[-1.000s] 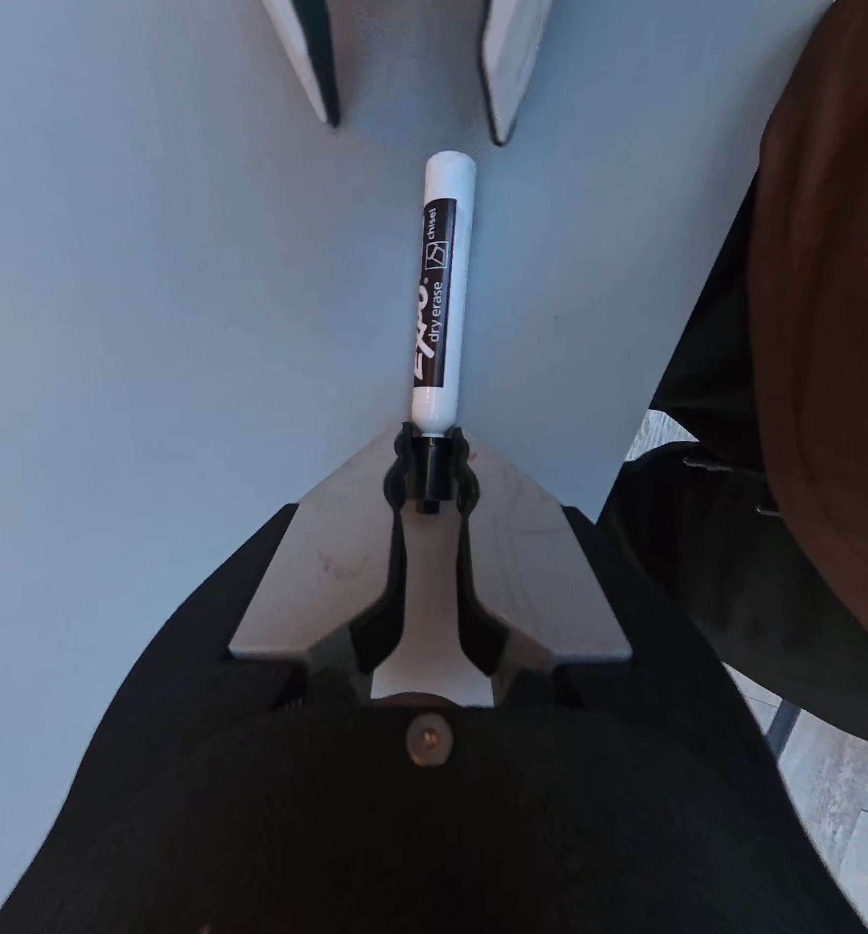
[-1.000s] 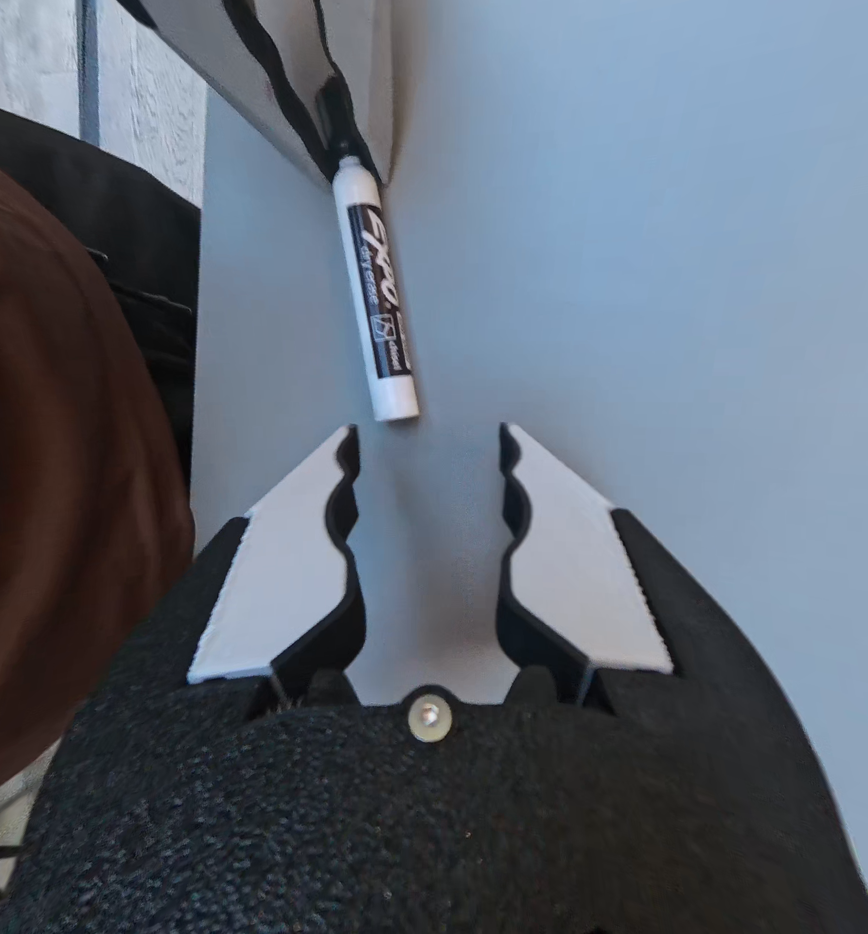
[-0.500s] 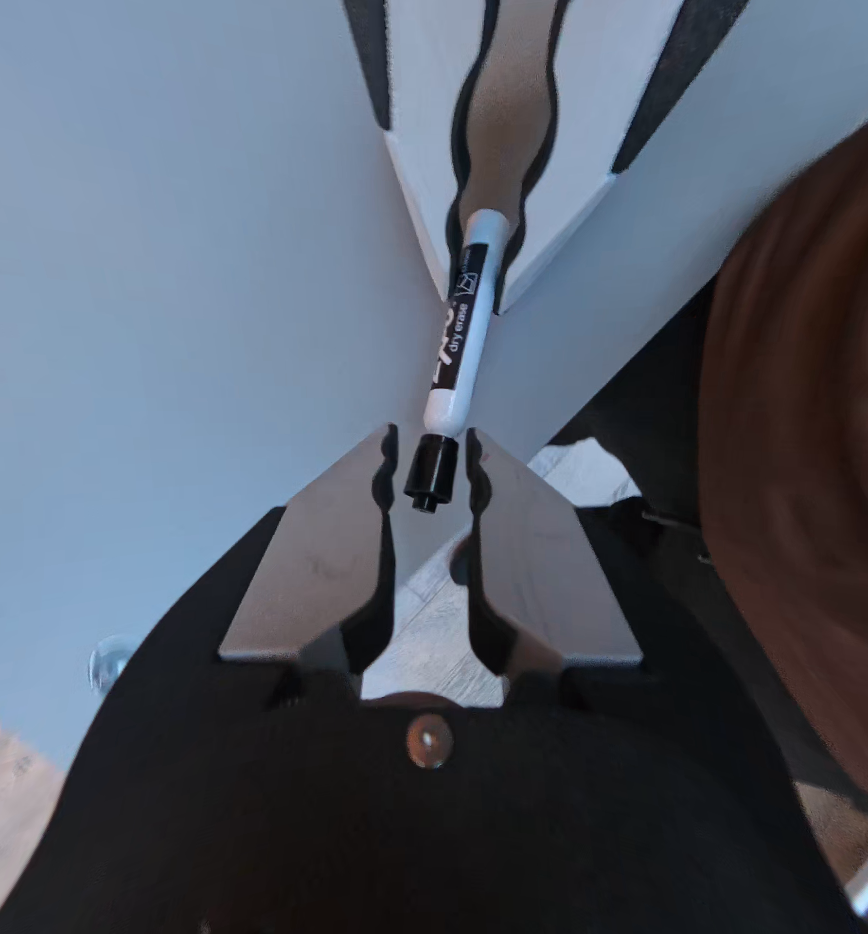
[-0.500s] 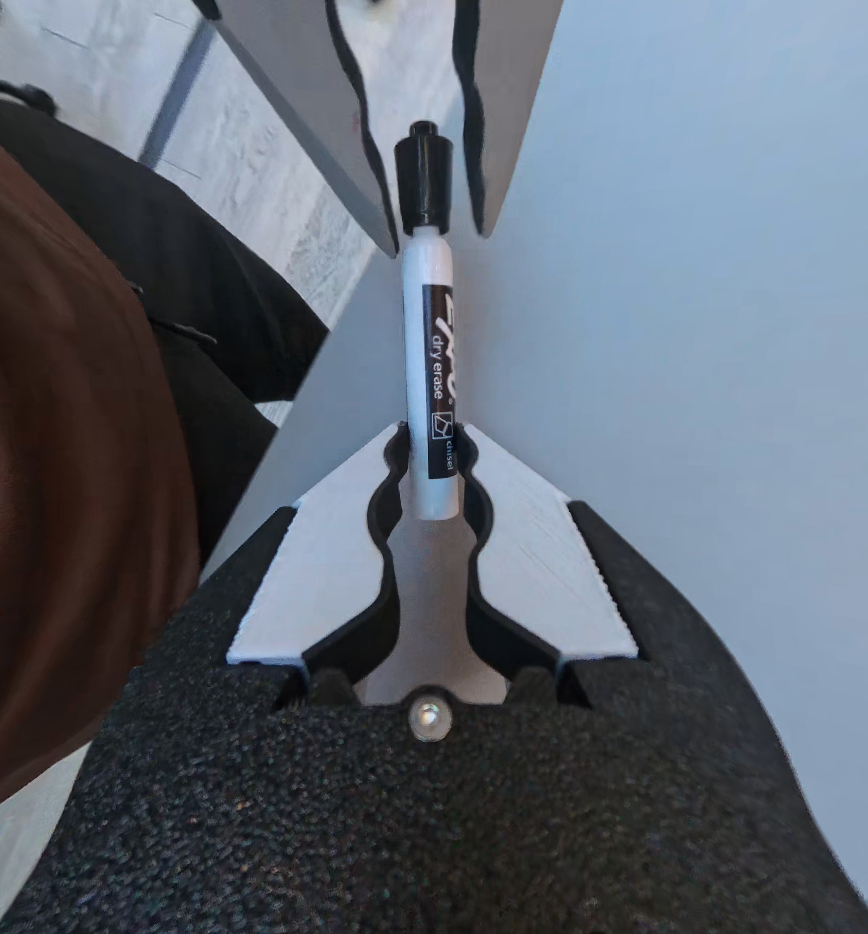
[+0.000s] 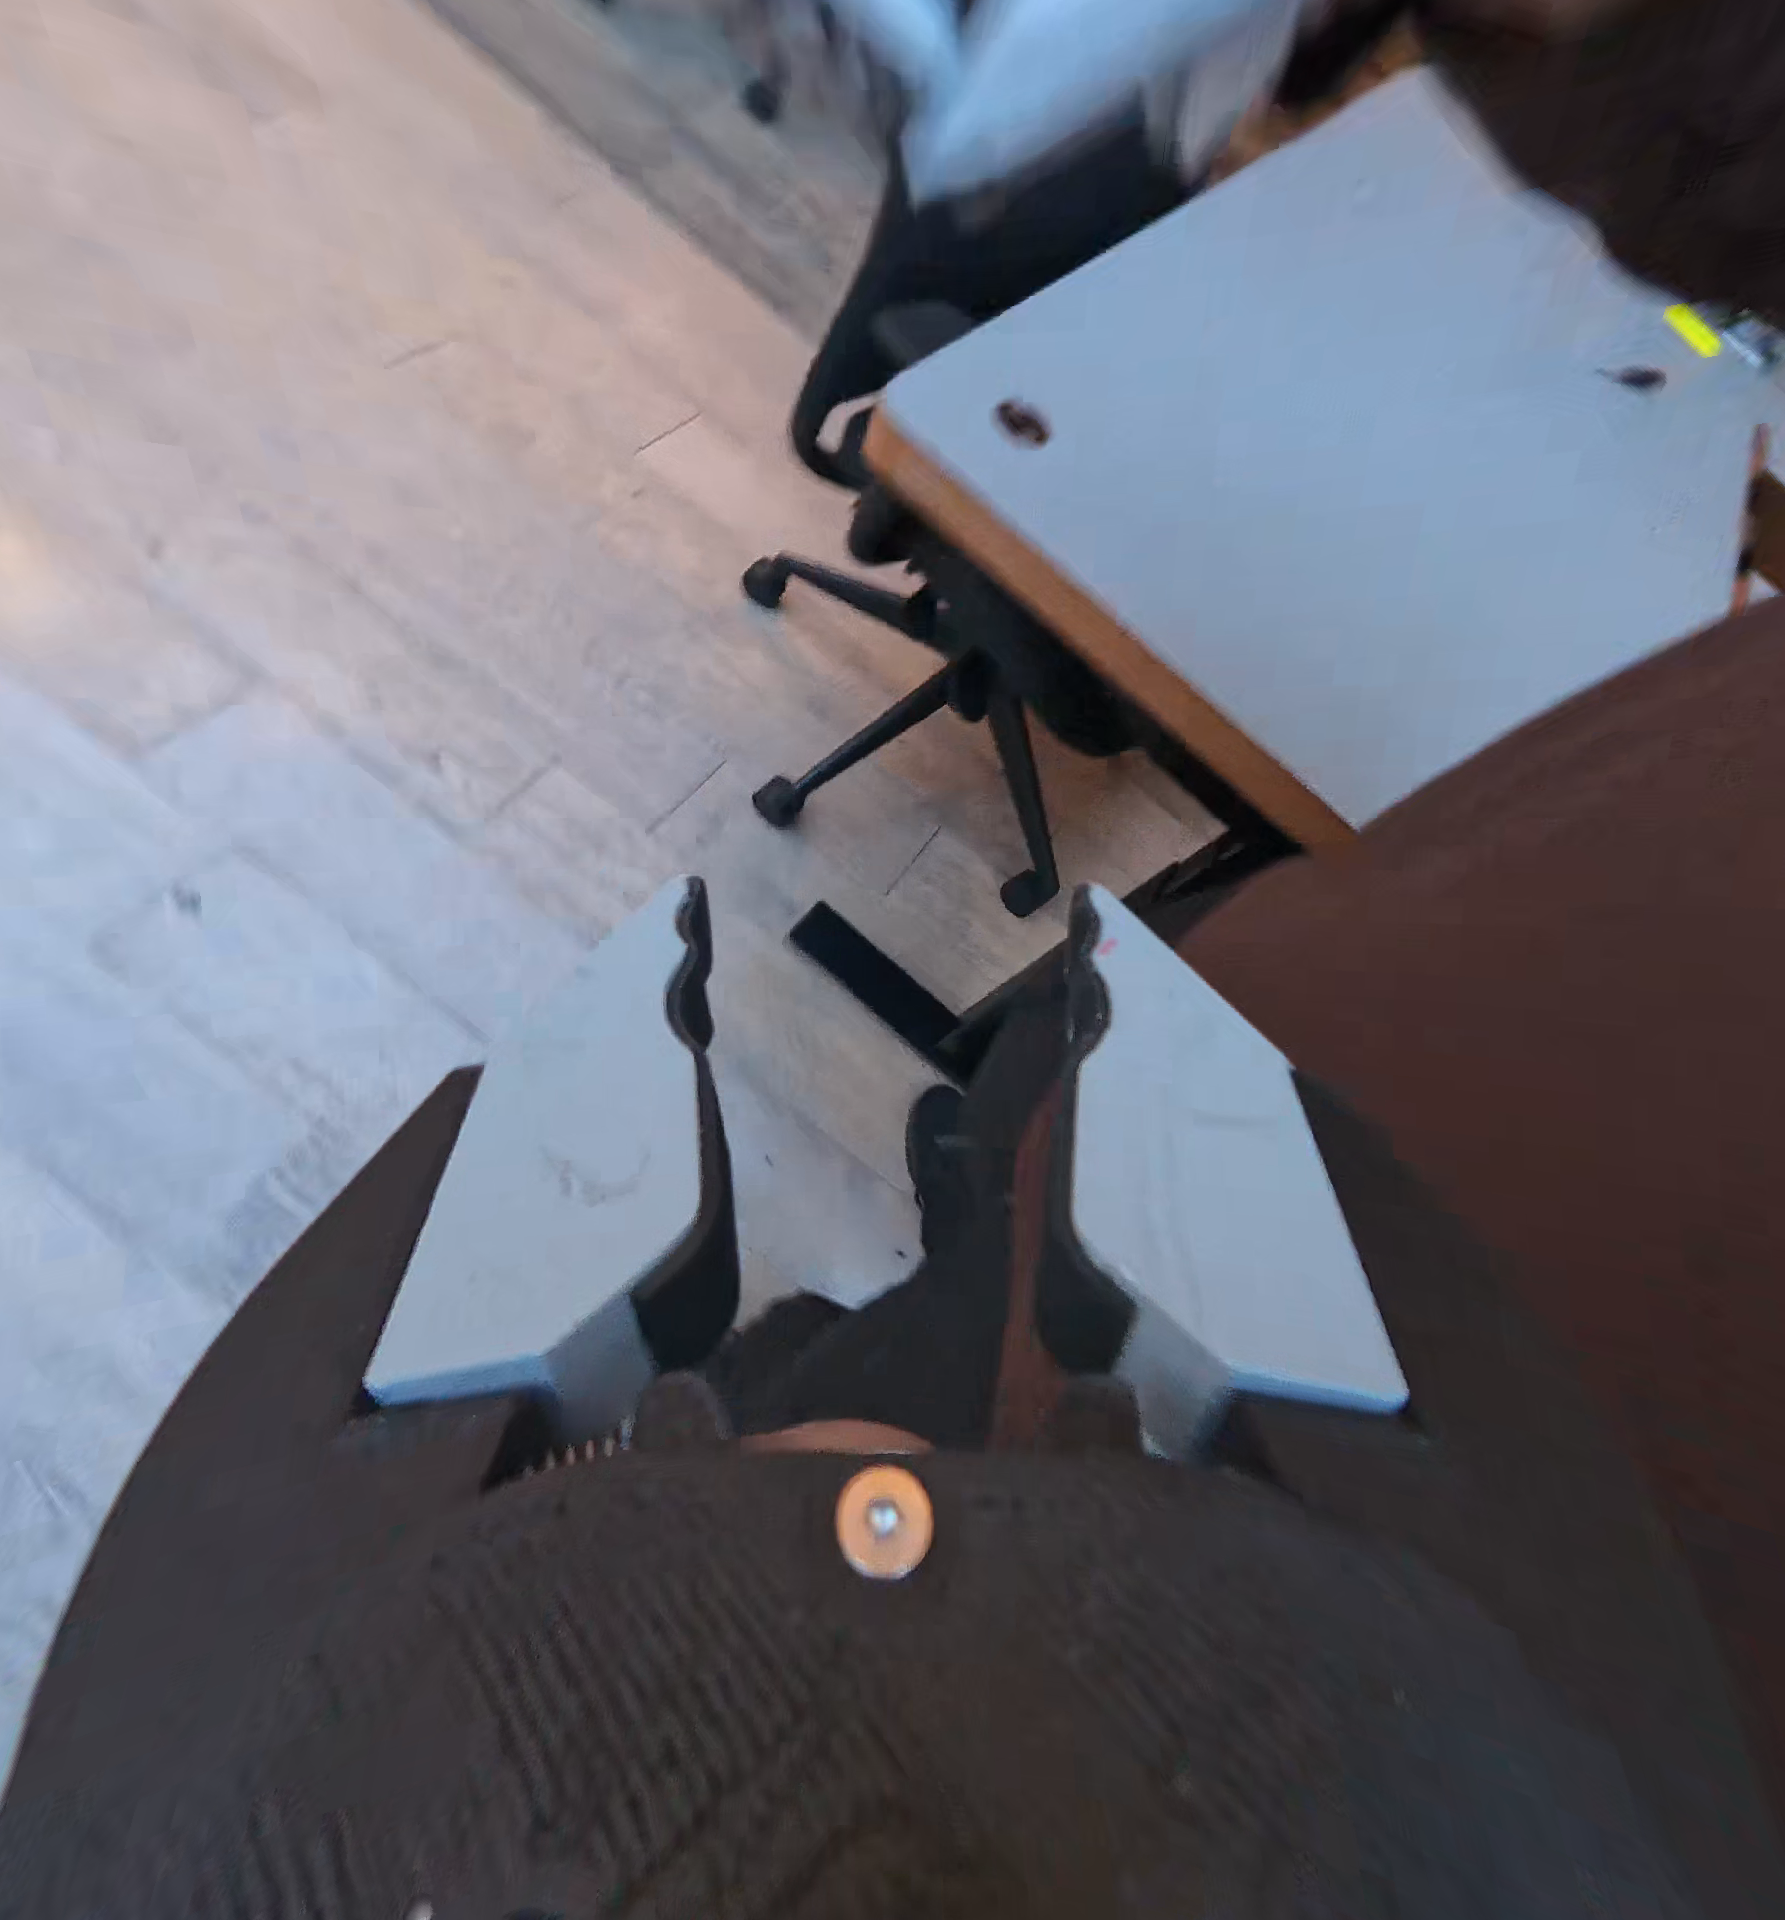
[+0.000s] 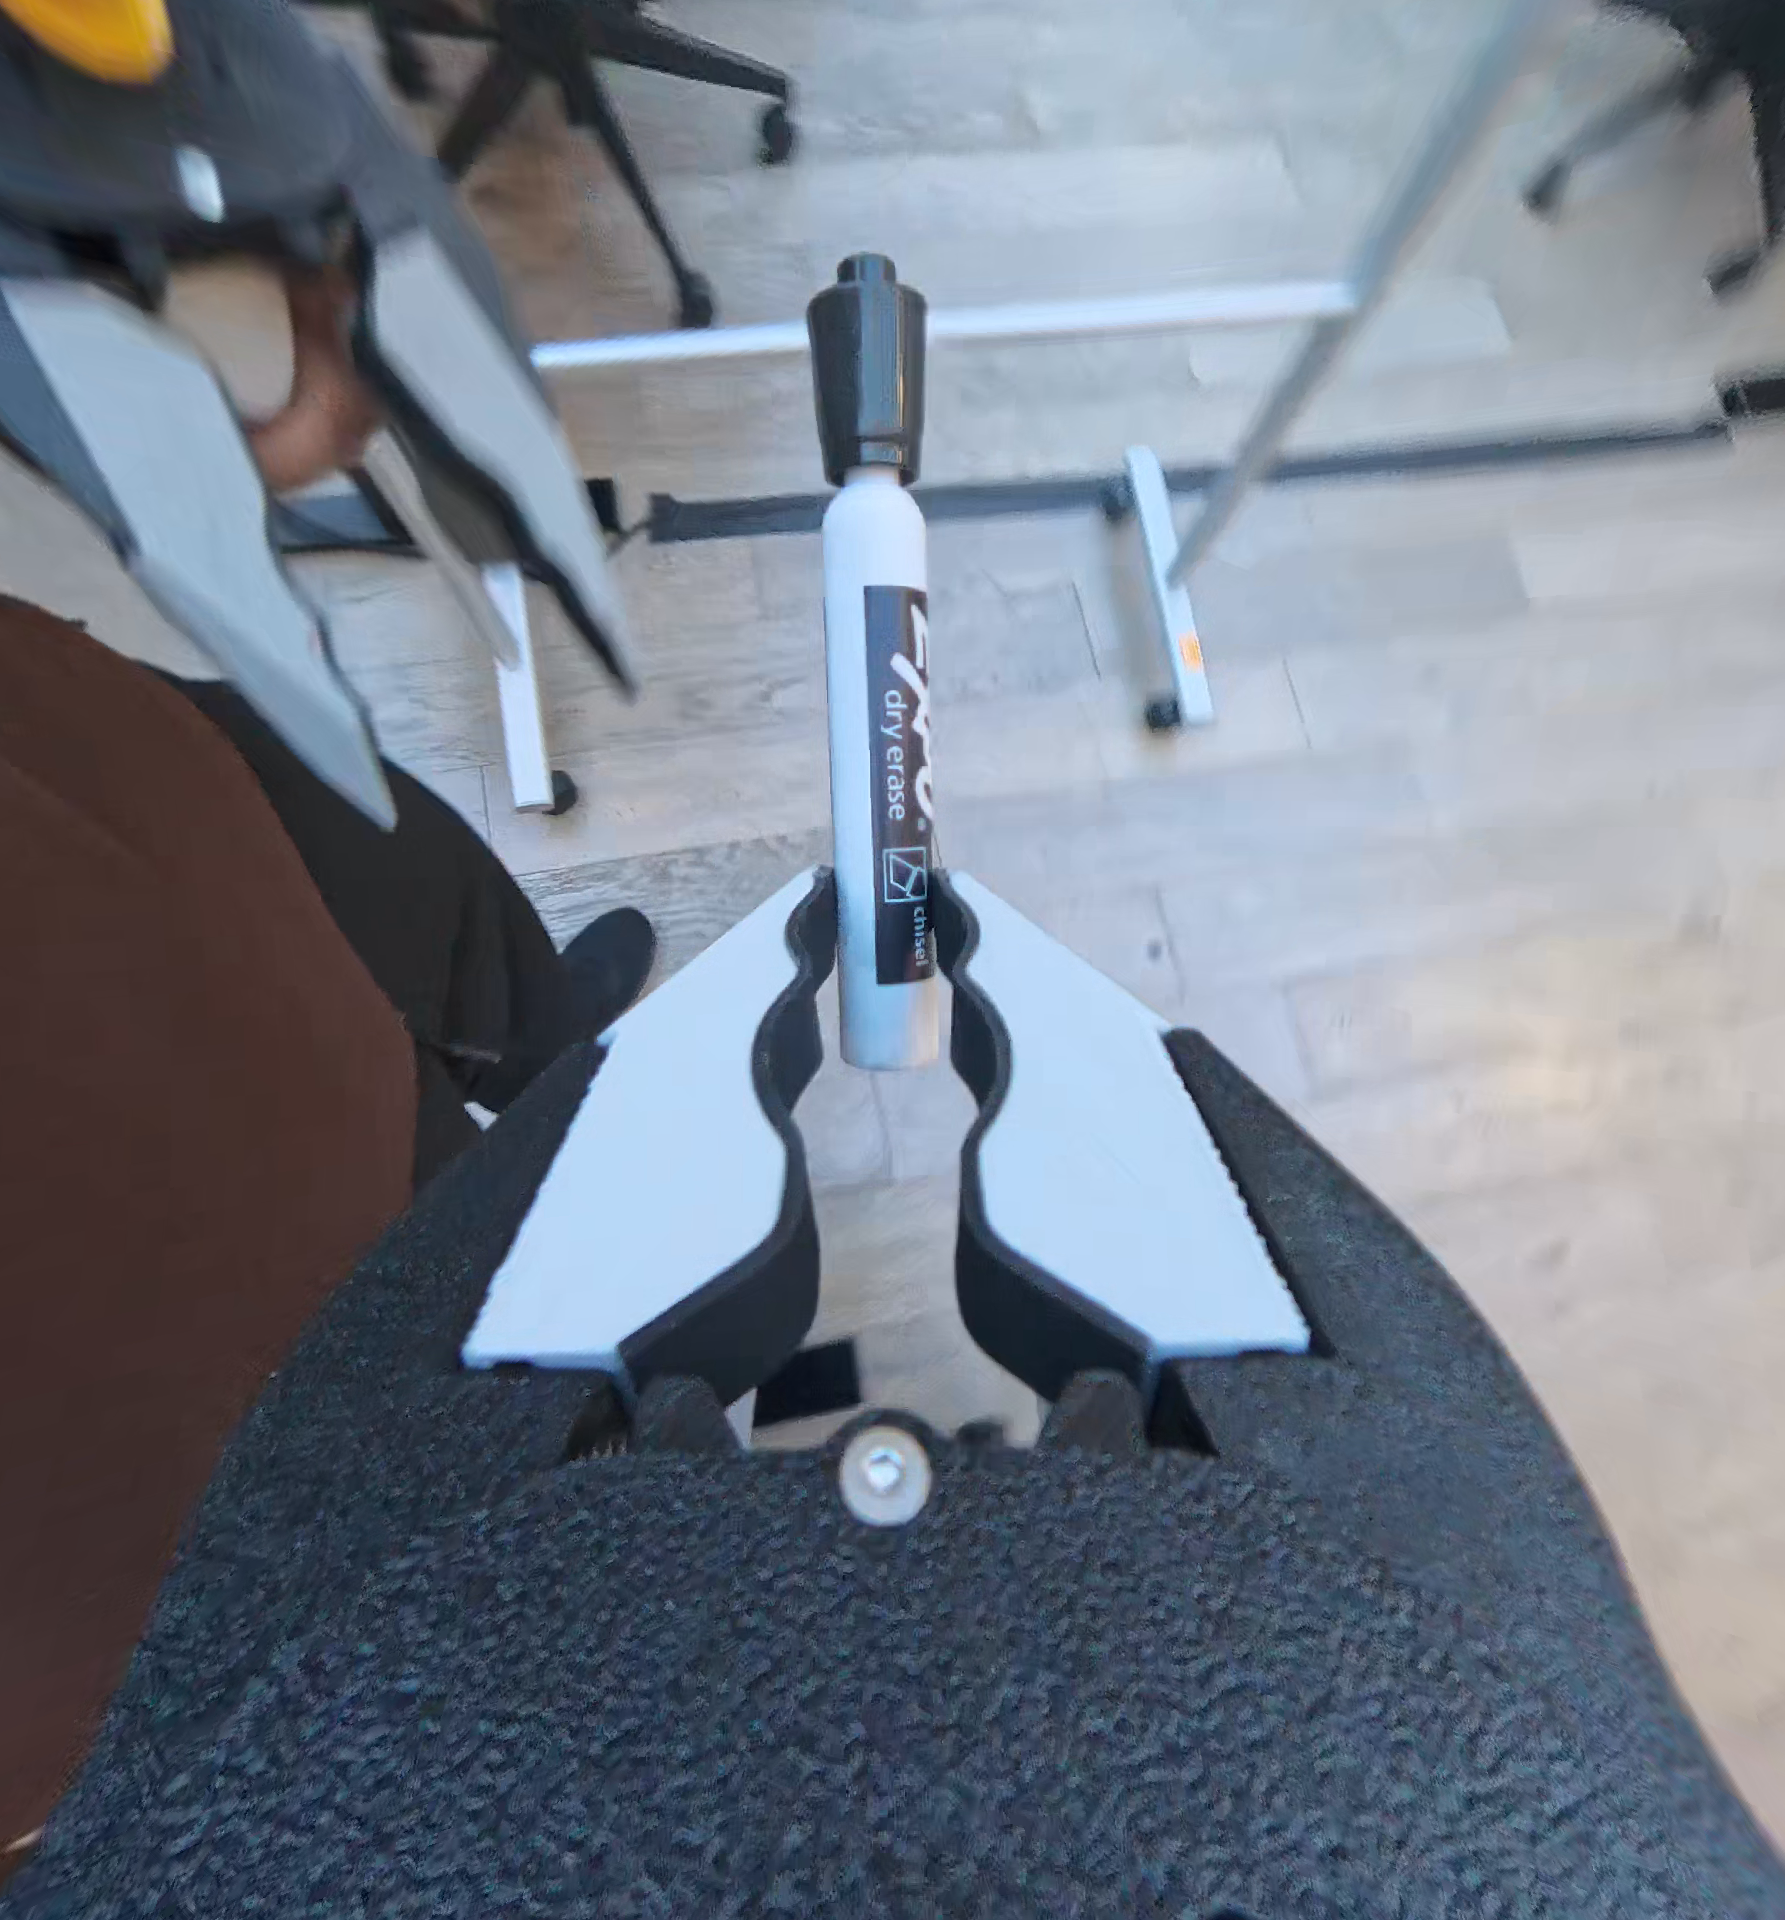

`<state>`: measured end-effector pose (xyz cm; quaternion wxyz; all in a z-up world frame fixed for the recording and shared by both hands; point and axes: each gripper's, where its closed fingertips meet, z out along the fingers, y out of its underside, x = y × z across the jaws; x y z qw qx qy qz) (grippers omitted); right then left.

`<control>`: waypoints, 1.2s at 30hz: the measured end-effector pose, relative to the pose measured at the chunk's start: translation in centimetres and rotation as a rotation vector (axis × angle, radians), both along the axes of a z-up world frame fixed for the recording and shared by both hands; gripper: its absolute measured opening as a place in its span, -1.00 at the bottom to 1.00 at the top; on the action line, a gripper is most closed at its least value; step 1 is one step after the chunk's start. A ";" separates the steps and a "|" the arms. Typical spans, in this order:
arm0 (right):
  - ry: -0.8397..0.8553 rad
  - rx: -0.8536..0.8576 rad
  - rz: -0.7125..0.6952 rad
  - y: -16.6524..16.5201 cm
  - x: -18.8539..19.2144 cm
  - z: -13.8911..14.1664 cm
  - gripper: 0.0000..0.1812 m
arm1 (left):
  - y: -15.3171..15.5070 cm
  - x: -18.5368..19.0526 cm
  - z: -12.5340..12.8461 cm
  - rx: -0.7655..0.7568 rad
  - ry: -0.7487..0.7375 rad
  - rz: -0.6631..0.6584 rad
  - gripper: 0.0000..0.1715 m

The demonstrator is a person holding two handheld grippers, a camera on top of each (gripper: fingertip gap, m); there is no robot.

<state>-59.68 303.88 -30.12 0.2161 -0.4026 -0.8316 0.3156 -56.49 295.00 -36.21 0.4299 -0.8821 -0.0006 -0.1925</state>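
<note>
My right gripper (image 6: 886, 883) is shut on the rear end of a dry-erase marker (image 6: 872, 675) with a white body and a black label. The marker points straight ahead, and its black cap (image 6: 867, 374) is at the far end. It hangs in the air above the wood-look floor. My left gripper (image 5: 888, 899) is open and empty, with its jaws wide apart over the floor. It also shows in the right wrist view (image 6: 503, 753) at the upper left, open, a short way left of the marker and not touching it.
A grey table with a wooden edge (image 5: 1387, 468) stands at the upper right of the left wrist view, with a black office chair base (image 5: 971, 707) beside it. Metal frame legs (image 6: 1168, 582) stand on the floor ahead. A person's brown garment (image 6: 140, 1039) fills the left side.
The left gripper held the marker by its cap, then opened and drew away. The right gripper closed on the marker's rear end. Both views swung from the grey tabletop to the floor.
</note>
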 end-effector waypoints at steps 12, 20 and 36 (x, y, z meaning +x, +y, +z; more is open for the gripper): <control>0.332 0.476 1.046 -36.3 -30.9 2.4 -0.81 | -21.8 -5.3 -7.2 -0.159 -0.134 0.732 -0.35; 0.477 0.665 1.374 -44.0 -38.4 -3.4 -0.80 | -26.8 -2.1 -9.5 -0.264 -0.295 1.277 -0.37; 0.052 -0.228 1.160 -35.5 -26.4 -4.1 -0.64 | -26.3 -4.2 -8.2 -0.490 -0.373 1.755 -0.36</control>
